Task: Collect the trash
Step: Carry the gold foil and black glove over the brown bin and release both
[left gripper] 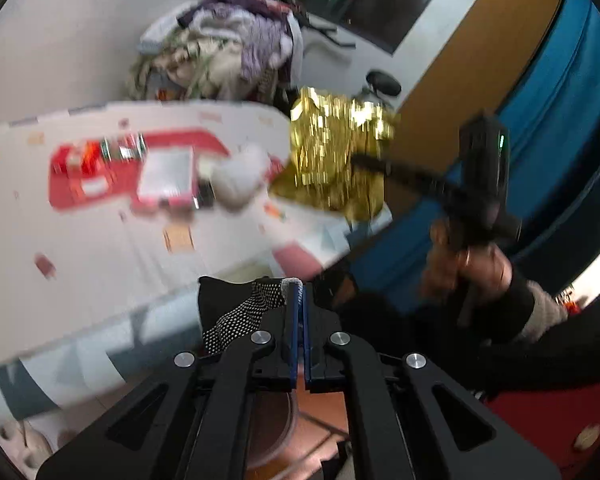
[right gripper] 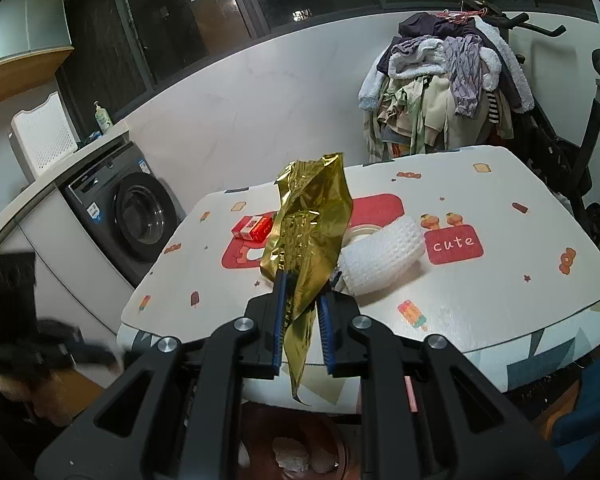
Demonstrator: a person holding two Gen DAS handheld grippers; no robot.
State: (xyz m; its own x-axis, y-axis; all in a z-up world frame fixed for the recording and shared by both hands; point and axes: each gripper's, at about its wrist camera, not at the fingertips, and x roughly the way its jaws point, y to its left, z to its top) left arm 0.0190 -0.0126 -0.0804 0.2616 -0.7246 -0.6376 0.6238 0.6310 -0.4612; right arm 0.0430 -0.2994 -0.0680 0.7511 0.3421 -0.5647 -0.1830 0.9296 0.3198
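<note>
Gold foil wrapper [right gripper: 306, 240] is pinched in my right gripper [right gripper: 302, 300], jaws closed on its lower half, lifted off the table [right gripper: 500, 308] so it hangs free above what looks like a bin [right gripper: 296, 444] below the edge. My left gripper [left gripper: 300, 292] is clamped tight on a black dotted scrap [left gripper: 236, 312], apparently for the same drop. Further out, a white bubble-wrap roll [right gripper: 384, 256] and a red packet [right gripper: 252, 228] lie on the table, probably next.

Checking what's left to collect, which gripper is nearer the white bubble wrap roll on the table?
Right. The right gripper, holding gold foil, sits just before the white bubble wrap roll; the left gripper is off the table's edge.
</note>
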